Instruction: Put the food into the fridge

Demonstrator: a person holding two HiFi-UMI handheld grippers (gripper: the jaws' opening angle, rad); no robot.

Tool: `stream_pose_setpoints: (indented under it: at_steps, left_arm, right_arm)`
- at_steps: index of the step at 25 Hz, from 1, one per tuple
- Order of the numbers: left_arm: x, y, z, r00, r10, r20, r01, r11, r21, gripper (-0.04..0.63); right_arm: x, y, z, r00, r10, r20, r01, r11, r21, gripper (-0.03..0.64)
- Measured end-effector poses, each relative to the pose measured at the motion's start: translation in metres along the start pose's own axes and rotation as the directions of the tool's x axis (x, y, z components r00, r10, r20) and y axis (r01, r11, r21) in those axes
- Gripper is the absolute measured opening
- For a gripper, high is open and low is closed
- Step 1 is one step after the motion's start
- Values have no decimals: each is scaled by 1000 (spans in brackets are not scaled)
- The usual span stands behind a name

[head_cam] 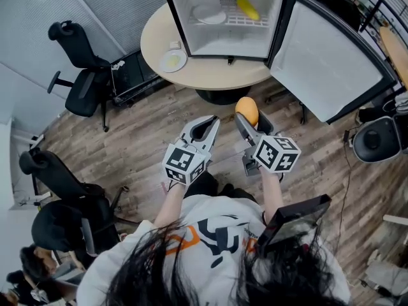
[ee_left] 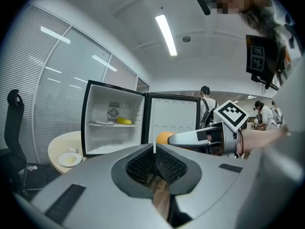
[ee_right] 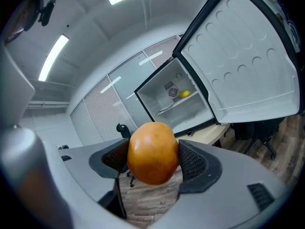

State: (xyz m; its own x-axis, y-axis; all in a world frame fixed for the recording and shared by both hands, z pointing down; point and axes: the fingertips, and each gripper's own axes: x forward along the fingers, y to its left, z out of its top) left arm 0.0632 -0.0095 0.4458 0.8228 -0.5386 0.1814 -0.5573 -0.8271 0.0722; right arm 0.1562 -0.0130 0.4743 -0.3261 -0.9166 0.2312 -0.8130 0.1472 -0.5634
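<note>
An orange fruit (head_cam: 247, 110) (ee_right: 152, 152) (ee_left: 164, 138) is clamped between the jaws of my right gripper (head_cam: 250, 117) (ee_right: 153, 162), held over the wood floor short of the table. My left gripper (head_cam: 205, 127) (ee_left: 154, 149) hangs beside it, jaws shut with nothing between them. The small fridge (head_cam: 224, 43) (ee_left: 95, 128) (ee_right: 190, 116) stands on the round table with its door (head_cam: 331, 62) (ee_left: 172, 118) (ee_right: 248, 56) swung wide to the right. A yellow fruit (head_cam: 248, 8) (ee_left: 124, 121) (ee_right: 185, 94) and a white plate (head_cam: 210, 14) lie on its upper shelf.
The round beige table (head_cam: 159, 43) carries a small plate with pale food (head_cam: 173, 60) (ee_left: 70, 160) left of the fridge. Black office chairs (head_cam: 80, 69) (head_cam: 60, 196) stand at left. A round black device (head_cam: 377, 139) sits on the floor at right. People stand far off (ee_left: 207, 104).
</note>
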Motion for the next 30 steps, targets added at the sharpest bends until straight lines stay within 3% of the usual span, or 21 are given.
stream_pose_setpoints:
  at_steps: [12,30]
  left_arm:
    - [38,37,-3,998,-51,-23,51,999,2,25]
    - [105,163,27,991,-135,14,135,991,-6,25]
  right_arm:
    - [41,-23,15,998,-57,14,56,998,27,333]
    - [149,-38,60,985,-169,46,167,985,38,333]
